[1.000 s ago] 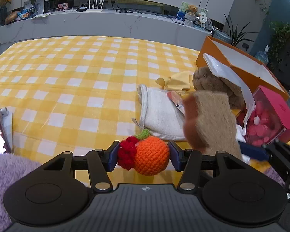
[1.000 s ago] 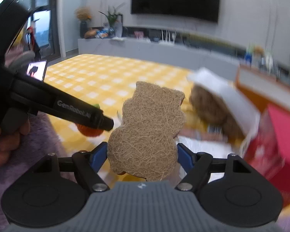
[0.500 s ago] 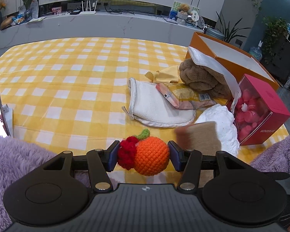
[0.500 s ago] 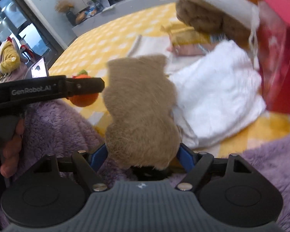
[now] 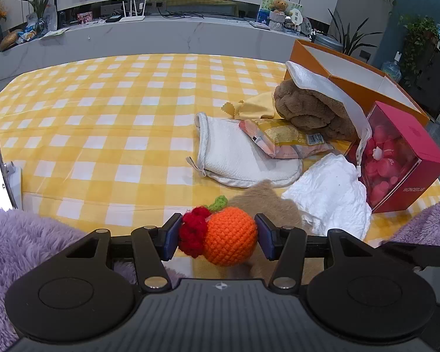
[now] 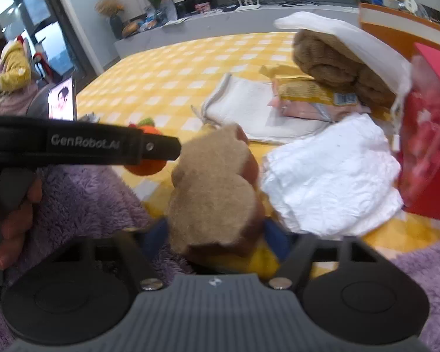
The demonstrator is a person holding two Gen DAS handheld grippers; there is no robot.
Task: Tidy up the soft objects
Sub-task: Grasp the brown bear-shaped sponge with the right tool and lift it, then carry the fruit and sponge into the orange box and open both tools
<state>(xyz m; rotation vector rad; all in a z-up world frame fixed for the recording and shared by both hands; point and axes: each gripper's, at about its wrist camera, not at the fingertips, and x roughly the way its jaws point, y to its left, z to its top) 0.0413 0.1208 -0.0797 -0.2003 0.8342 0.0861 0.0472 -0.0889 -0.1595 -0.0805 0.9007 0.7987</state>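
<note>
- We see the left gripper (image 5: 218,236) clamping the crocheted orange (image 5: 230,236), near the white cloth (image 5: 328,196).
- Our right gripper (image 6: 217,237) is closing around the tan felt piece (image 6: 214,193), beside that cloth.

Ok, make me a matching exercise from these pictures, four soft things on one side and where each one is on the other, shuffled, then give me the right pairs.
Things
1. crocheted orange
2. tan bear-shaped pad
3. white mitt
4. brown plush towel

Places
A. under the white strap, beside the orange box
B. between the left tool's pads
C. flat on the yellow checked cloth, partly under a snack packet
D. between the right tool's closing jaws

Pairs: 1-B, 2-D, 3-C, 4-A
</note>
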